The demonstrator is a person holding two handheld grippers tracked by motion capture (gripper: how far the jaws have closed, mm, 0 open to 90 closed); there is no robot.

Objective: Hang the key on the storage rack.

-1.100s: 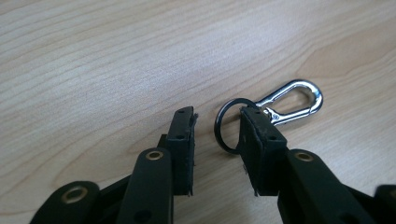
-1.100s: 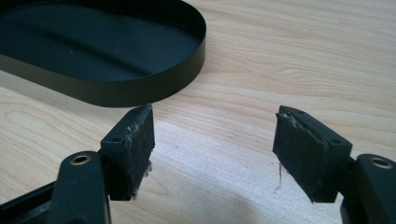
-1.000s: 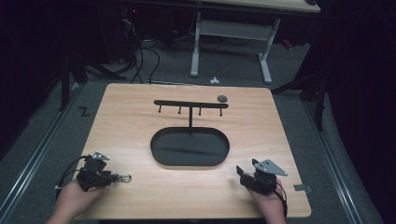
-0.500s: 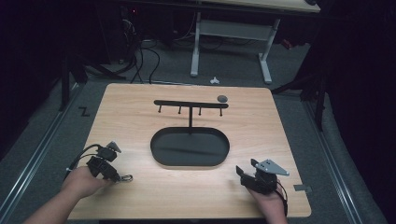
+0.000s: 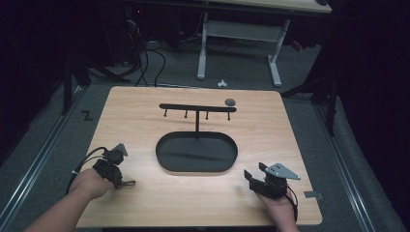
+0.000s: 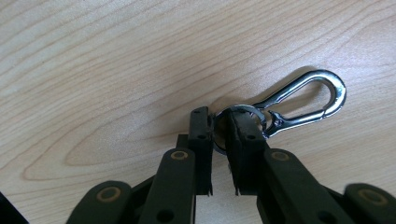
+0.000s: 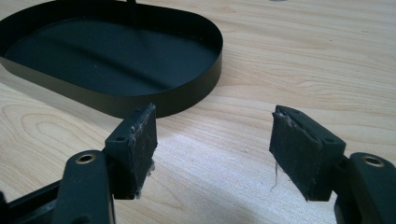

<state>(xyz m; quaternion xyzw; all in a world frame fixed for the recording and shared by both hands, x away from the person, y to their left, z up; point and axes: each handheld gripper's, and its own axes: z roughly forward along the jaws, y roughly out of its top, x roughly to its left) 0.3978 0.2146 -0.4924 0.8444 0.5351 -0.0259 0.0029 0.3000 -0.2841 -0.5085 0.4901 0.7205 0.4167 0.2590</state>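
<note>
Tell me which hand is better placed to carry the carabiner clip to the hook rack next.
Left. The left gripper has just been closing, its jaws around the key ring of the carabiner clip. The right gripper stands open over bare table beside the oval tray.

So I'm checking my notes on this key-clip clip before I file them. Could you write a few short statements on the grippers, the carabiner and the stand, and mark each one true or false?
1. The left gripper has its jaws closed on the key ring of a silver carabiner. True; the jaws have just been closing, with the ring between them.
2. The carabiner hangs from the hook stand. False: it lies on the wooden table.
3. The right gripper is open with nothing between its jaws. True.
4. The black oval tray holds several keys. False: it looks empty.
5. The right gripper rests inside the tray. False: it is on the table near the tray's rim.
</note>
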